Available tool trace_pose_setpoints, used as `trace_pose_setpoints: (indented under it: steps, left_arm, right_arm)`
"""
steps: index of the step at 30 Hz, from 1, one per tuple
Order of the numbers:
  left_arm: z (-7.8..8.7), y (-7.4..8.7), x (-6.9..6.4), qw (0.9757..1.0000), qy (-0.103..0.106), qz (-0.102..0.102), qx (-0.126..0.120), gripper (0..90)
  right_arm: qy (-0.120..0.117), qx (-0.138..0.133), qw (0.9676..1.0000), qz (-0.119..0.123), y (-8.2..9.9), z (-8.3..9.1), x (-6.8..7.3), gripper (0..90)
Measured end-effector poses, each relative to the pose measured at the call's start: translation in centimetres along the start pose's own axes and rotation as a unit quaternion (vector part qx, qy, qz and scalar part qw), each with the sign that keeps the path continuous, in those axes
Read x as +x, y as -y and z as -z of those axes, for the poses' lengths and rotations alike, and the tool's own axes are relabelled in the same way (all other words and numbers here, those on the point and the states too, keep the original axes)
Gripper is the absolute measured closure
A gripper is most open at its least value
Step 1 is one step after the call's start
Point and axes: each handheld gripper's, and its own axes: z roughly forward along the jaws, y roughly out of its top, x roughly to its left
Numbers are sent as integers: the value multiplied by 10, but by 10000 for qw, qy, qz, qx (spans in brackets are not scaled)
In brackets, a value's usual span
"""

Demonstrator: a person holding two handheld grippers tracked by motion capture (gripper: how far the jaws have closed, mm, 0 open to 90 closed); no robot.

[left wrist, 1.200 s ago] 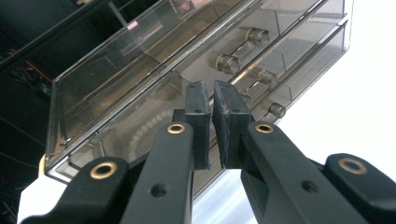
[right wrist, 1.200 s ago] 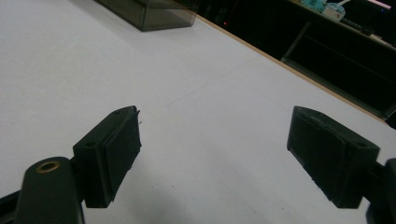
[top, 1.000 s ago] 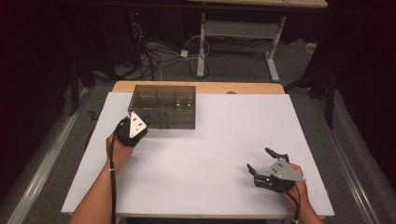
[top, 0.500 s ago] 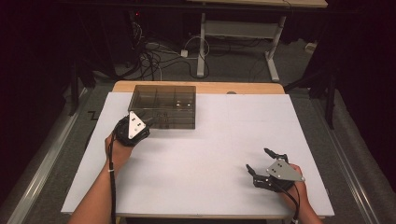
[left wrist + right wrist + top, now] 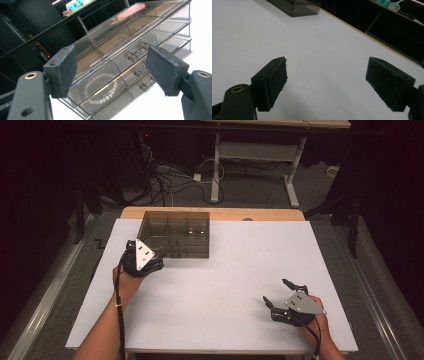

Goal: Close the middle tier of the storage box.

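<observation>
A smoked clear acrylic drawer organizer is sitting at the upper left of the white table in the high view. The left gripper is hovering just before its drawer fronts, jaws standing wide apart around nothing; a pale bead bracelet is lying in one drawer. At lower right, the right gripper is resting with jaws spread, well apart from the organizer.
</observation>
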Motion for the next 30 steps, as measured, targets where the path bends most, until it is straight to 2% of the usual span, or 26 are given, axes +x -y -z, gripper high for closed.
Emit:
trace_pose_setpoints:
  steps: [2,8,23,30]
  left_arm:
    - [1,-1,-1,10000,20,20,-51,197]
    - [6,-6,-3,9997,133,96,-188,191]
    - [15,-17,-11,9987,220,-2,-452,191]
    - [18,-22,-15,9983,268,-68,-515,191]
  right_arm:
    - [-2,16,10000,-11,0,0,0,178]
    - [-22,1,10000,22,-1,0,2,177]
    - [-106,-35,9999,-110,-2,1,1,177]
    - [-144,-30,9999,-80,-2,1,3,175]
